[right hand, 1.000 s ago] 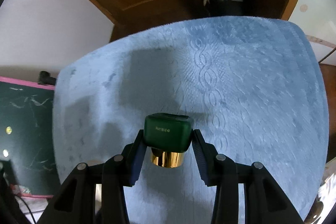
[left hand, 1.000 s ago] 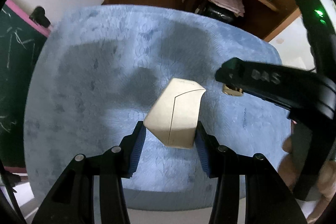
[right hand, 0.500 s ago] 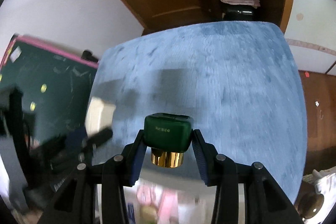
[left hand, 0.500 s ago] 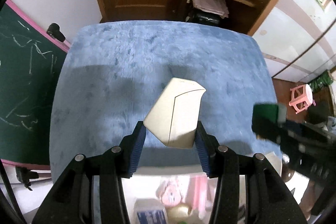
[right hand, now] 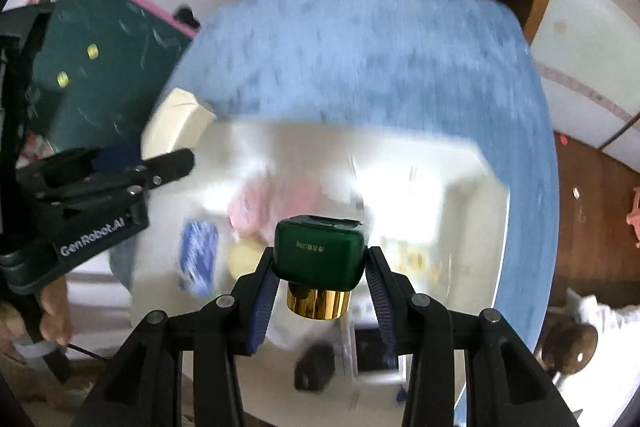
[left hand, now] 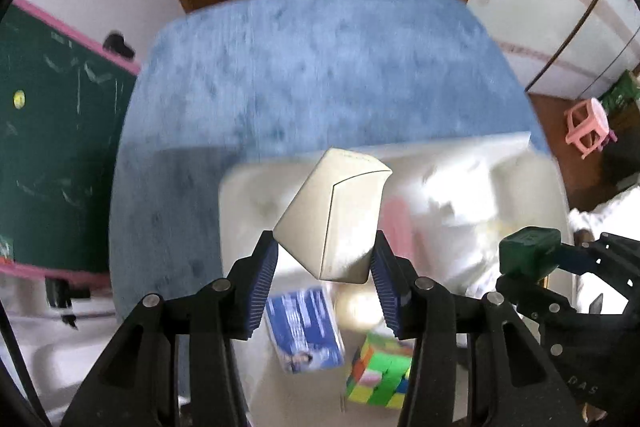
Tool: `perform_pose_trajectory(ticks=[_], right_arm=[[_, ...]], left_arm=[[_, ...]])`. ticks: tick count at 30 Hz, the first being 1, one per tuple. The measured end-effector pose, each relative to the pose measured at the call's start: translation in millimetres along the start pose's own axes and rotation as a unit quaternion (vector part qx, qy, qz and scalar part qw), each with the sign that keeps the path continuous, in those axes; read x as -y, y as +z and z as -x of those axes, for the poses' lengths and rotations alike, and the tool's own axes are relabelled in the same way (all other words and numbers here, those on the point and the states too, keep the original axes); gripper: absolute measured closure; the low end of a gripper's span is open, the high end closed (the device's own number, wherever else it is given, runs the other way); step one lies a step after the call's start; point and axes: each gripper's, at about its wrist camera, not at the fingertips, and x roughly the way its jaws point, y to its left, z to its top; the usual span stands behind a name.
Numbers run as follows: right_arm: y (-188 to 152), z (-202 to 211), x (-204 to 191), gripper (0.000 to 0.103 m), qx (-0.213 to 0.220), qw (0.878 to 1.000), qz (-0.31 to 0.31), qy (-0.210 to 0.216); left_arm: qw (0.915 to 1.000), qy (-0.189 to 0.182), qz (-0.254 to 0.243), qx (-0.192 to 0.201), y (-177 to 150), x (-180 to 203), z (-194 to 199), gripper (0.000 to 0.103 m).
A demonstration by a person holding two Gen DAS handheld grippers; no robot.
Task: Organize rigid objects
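Observation:
My left gripper (left hand: 324, 267) is shut on a cream angular box (left hand: 336, 211), its blue pads pressing both sides. The box hangs over a white bin (left hand: 248, 195) that sits on the blue plush surface (left hand: 320, 67). My right gripper (right hand: 320, 279) is shut on a dark green bottle (right hand: 320, 251) with a gold cap (right hand: 318, 303), also above the white bin (right hand: 460, 163). The left wrist view has the right gripper (left hand: 520, 267) with the green bottle (left hand: 528, 257) at lower right. Far left in the right wrist view are the left gripper (right hand: 168, 147) and the cream box (right hand: 176, 123).
Inside the bin lie a blue carton (left hand: 304, 331), a colourful puzzle cube (left hand: 378, 371), pink items (right hand: 256, 203) and a dark object (right hand: 316, 367), all blurred. A green chalkboard (left hand: 52, 147) stands left, a pink stool (left hand: 588, 123) right, a wooden door behind. A hand (right hand: 52, 307) grips the left handle.
Both grippers have drawn back from over the blue surface, still holding their objects. The white bin with its contents has come into view under them.

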Motion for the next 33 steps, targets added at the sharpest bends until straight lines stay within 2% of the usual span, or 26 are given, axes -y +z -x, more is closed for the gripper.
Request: perform_pose_trajectory(ticks=[5, 13, 17, 20, 21, 24, 26, 33], right_arm=[[-19.8, -21.0, 1.1, 0.059, -0.028, 0.999, 0.010, -0.032], [-19.6, -32.8, 5.8, 0.059, -0.045, 0.997, 0.019, -0.065], [-18.8, -34.0, 7.2, 0.058, -0.052, 0.996, 0.018, -0.066], [-18.4, -27.6, 5.4, 0.057, -0.040, 0.997, 0.022, -0.065], [-18.0, -23.5, 4.7, 0.054, -0.032, 0.997, 0.024, -0.065], [-16.9, -7.5, 0.8, 0.046, -0.002, 0.997, 0.028, -0.068], [-15.8, 10.5, -2.9, 0.046, 0.031, 0.996, 0.033, -0.075], [-11.5, 59.3, -13.2, 0.046, 0.099, 0.993, 0.024, -0.066]], left_arm=[[0.9994, 0.009, 0.006, -0.033, -21.6, 1.0, -25.4, 0.053], [0.9983, 0.027, -0.006, -0.051, -31.6, 3.7, -45.6, 0.053], [0.9984, 0.016, -0.015, -0.051, -33.1, 5.7, -46.0, 0.052], [0.9987, 0.008, -0.016, -0.048, -31.6, 7.7, -43.1, 0.032], [0.9988, 0.009, -0.015, -0.045, -30.8, 7.4, -41.0, 0.028], [0.9991, 0.000, -0.008, -0.041, -27.2, 6.8, -33.0, 0.028], [0.9993, -0.001, -0.005, -0.036, -25.2, 6.3, -26.4, 0.028], [1.0000, 0.006, 0.003, 0.004, -19.0, 5.7, 14.6, 0.028]])
